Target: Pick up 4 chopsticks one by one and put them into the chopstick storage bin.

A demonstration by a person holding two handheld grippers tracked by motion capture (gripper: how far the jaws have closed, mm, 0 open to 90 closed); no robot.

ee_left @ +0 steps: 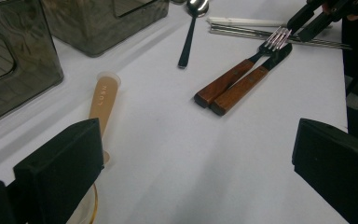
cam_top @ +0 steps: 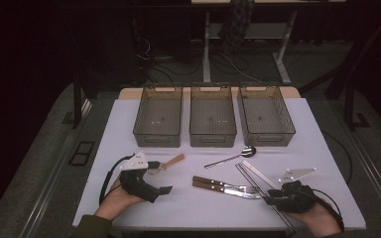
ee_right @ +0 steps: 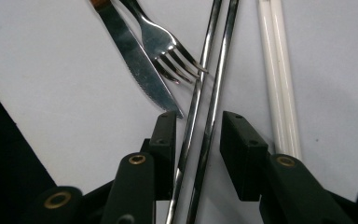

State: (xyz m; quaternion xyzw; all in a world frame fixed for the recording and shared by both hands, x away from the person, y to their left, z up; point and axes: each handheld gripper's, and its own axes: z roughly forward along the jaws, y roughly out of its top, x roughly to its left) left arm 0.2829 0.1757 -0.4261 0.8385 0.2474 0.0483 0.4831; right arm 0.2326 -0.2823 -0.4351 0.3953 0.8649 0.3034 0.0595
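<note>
From the high view, the metal chopsticks lie on the white table, their long axis running from the far left towards the near right edge, under the right gripper. The left gripper hangs released beside a wooden-handled spoon. In the right gripper view, the thin, shiny chopsticks pass between spread jaws that do not press them; the fork tines touch one stick.

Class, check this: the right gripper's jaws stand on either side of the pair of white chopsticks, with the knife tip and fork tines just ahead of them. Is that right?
Not quite. In the right gripper view, the right gripper has its jaws on either side of the metal chopsticks. The white chopsticks lie beside them, outside the jaws. The knife tip and fork tines do lie just ahead.
</note>
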